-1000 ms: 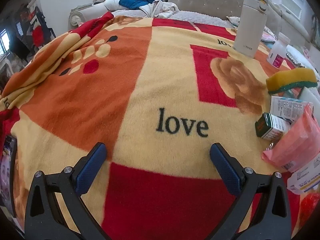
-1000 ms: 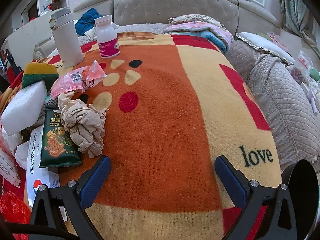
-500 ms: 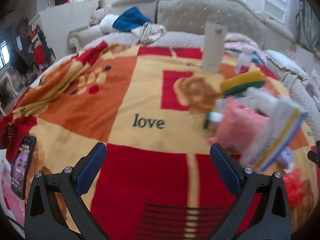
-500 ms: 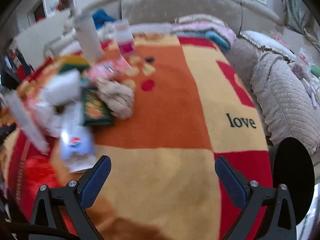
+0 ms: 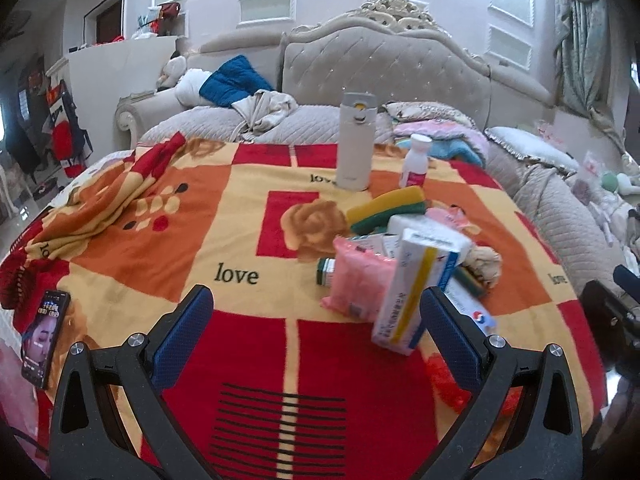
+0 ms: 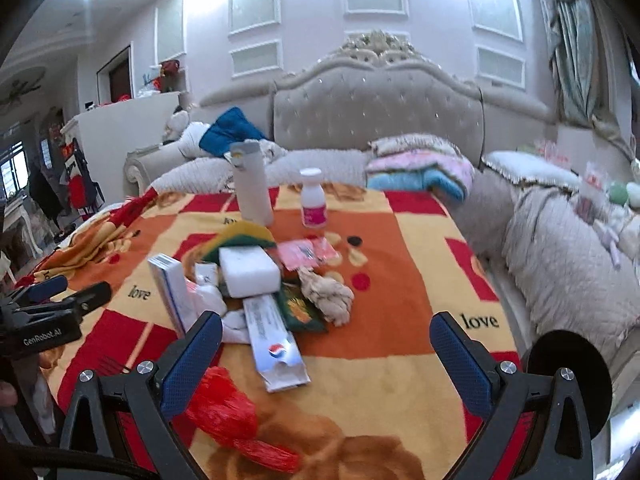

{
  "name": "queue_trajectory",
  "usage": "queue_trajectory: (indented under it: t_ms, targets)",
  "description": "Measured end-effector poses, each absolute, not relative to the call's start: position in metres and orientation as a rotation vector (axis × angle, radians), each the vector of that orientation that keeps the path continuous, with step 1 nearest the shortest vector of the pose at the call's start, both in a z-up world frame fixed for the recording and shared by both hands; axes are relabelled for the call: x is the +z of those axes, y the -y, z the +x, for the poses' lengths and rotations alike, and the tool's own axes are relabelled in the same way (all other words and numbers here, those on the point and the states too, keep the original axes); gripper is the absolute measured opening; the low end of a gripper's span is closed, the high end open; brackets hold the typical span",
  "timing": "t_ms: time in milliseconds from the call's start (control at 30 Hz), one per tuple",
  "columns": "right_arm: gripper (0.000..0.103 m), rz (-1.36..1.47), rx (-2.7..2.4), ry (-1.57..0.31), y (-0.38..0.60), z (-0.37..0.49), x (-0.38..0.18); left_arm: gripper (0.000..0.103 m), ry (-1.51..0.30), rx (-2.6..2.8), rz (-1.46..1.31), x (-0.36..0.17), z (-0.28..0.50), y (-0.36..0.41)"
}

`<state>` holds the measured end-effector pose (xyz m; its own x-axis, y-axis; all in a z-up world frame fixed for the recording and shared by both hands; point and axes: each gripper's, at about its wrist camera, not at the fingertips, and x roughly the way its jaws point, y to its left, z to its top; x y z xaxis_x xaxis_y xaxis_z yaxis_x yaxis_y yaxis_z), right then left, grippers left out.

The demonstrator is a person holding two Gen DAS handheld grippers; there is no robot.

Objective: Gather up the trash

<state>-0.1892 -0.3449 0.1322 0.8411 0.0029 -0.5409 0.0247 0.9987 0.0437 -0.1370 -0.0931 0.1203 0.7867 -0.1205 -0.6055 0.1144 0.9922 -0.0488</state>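
A heap of trash lies on the patterned blanket point(image 5: 200, 216): a pink packet point(image 5: 360, 280), a white and yellow box point(image 5: 412, 296), a yellow-green sponge point(image 5: 384, 208), a crumpled beige rag point(image 6: 326, 296), a Pepsi wrapper point(image 6: 276, 348), a white block point(image 6: 248, 272) and a red plastic bag point(image 6: 224, 408). My left gripper point(image 5: 316, 332) is open and empty, above the blanket's near edge, left of the heap. My right gripper point(image 6: 326, 356) is open and empty, held back from the heap. The left gripper also shows in the right wrist view point(image 6: 52, 300).
A tall beige flask point(image 5: 354, 140) and a small white bottle point(image 5: 416, 160) stand behind the heap. A phone point(image 5: 44, 336) lies at the blanket's left edge. A dark round object point(image 6: 568, 384) sits at the right. The headboard point(image 5: 384, 60) and folded quilts point(image 6: 420, 164) are beyond.
Both grippers have pulled back and up from the blanket. The views now take in the whole heap and the bed's headboard. Both stay open.
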Motion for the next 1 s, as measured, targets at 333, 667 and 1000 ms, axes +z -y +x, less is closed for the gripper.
queue_trajectory:
  t_ms: [333,667,1000]
  targets:
    - [0.103,0.034,-0.010,-0.502,0.333,-0.196,0.139,0.103,-0.645,-0.132,-0.008,0.123,-0.141,0.103]
    - [0.103,0.050,-0.015,-0.517,0.336,-0.194,0.137,0.103,-0.647,-0.131,-0.005,0.124,-0.141,0.106]
    - [0.103,0.041,-0.018,-0.529,0.337,-0.191,0.134,0.103,-0.659,-0.128,-0.005,0.119,-0.137,0.107]
